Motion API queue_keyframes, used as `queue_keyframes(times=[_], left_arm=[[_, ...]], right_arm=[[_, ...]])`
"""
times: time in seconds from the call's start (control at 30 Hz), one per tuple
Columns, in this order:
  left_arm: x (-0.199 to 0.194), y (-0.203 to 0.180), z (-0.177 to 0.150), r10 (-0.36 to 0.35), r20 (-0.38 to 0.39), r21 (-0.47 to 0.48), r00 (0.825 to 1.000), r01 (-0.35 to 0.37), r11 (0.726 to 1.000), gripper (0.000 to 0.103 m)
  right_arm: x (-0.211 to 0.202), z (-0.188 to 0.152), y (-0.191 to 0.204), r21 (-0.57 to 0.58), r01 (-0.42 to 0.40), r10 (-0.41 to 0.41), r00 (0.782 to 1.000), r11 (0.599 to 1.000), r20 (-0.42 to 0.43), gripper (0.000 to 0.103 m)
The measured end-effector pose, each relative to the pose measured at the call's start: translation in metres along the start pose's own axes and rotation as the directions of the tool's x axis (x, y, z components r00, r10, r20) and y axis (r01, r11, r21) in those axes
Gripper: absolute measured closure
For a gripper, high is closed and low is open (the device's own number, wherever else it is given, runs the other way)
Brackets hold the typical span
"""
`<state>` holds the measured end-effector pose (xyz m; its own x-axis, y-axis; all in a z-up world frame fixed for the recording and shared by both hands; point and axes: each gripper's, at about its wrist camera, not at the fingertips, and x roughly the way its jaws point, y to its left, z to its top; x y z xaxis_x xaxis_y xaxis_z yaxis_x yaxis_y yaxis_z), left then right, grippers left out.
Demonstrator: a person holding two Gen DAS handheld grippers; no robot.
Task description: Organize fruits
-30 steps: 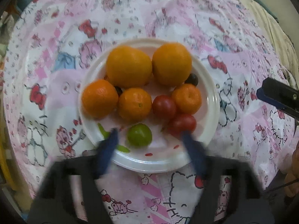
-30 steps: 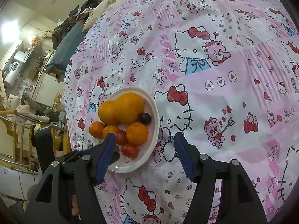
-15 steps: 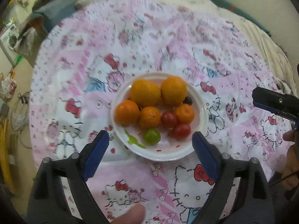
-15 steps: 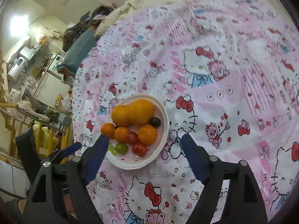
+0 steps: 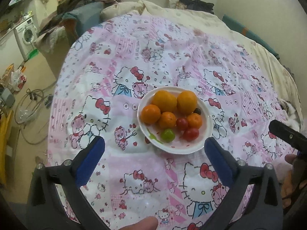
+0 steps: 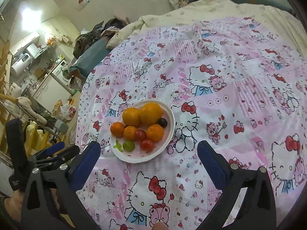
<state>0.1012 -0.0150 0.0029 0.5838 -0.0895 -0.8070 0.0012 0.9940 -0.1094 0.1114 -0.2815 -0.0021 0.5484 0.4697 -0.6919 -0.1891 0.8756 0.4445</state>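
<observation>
Pink cloth [image 5: 153,57] bare around plate [image 5: 203,145]

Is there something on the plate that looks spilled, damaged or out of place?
Nothing stands out. The fruits all sit inside the white plate; the green streak beside the green fruit seems printed decoration. Both grippers are off the plate, jaws opening, empty.

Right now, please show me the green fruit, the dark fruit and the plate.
green fruit [image 5: 167,135], left wrist view, centre of its top.
dark fruit [image 6: 162,122], right wrist view, its middle.
plate [image 5: 184,150], left wrist view, near rim.
</observation>
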Motion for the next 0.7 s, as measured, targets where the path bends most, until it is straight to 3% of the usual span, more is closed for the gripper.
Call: queue_keyframes(times=[0.27,0.57,0.7], left_arm=[[-0.028,0.005,-0.029,0.019,0.092,-0.012,0.996,-0.018,1.000,0.001],[-0.044,0.008,-0.041,0.053,0.184,-0.004,0.981,-0.053,0.999,0.001],[-0.041,0.006,-0.041,0.064,0.192,0.005,0.979,-0.067,0.998,0.000]], right_arm=[[-0.018,-0.032,0.014,-0.042,0.059,-0.055,0.995,0.997,0.081,0.000],[-0.019,-0.048,0.041,-0.164,0.194,-0.158,0.965,0.967,0.211,0.000],[-0.012,-0.049,0.044,-0.181,0.214,-0.174,0.961,0.960,0.216,0.000]])
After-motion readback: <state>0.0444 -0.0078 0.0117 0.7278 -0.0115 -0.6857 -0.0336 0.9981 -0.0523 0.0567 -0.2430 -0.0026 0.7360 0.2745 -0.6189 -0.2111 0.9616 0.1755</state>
